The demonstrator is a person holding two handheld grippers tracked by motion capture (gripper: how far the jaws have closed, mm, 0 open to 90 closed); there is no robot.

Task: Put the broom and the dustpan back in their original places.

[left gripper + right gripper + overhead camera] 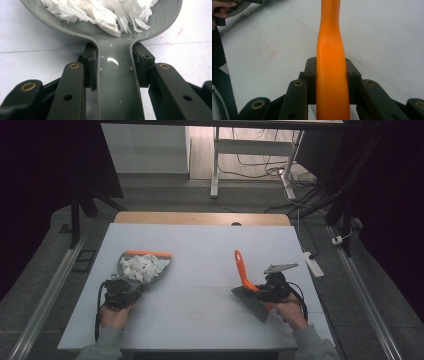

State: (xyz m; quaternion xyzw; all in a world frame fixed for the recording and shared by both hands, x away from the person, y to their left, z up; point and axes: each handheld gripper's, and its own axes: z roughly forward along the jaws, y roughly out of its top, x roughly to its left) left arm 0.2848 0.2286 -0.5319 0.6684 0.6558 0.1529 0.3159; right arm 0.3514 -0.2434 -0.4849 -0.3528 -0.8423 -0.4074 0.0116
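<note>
Now the left gripper (113, 72) squeezes the stiff grey plastic dustpan (117, 82) by its handle, probably light with soft white paper scraps (100, 12), while the right gripper (331, 75) clamps the orange-handled brush (332, 75).

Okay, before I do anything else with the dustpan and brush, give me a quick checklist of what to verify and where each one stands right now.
1. Left gripper clamped on the dustpan handle: ok, pads press both sides of the grey handle.
2. Right gripper clamped on the brush by its orange handle: ok.
3. Paper scraps inside the pan: ok, piled within the rim, none seen on the table.
4. Pan held level enough to keep the scraps: cannot tell.
5. Brush bristles clear of the pan: ok, the two tools are well apart.
6. Somewhere to empty the pan: cannot tell.
</note>
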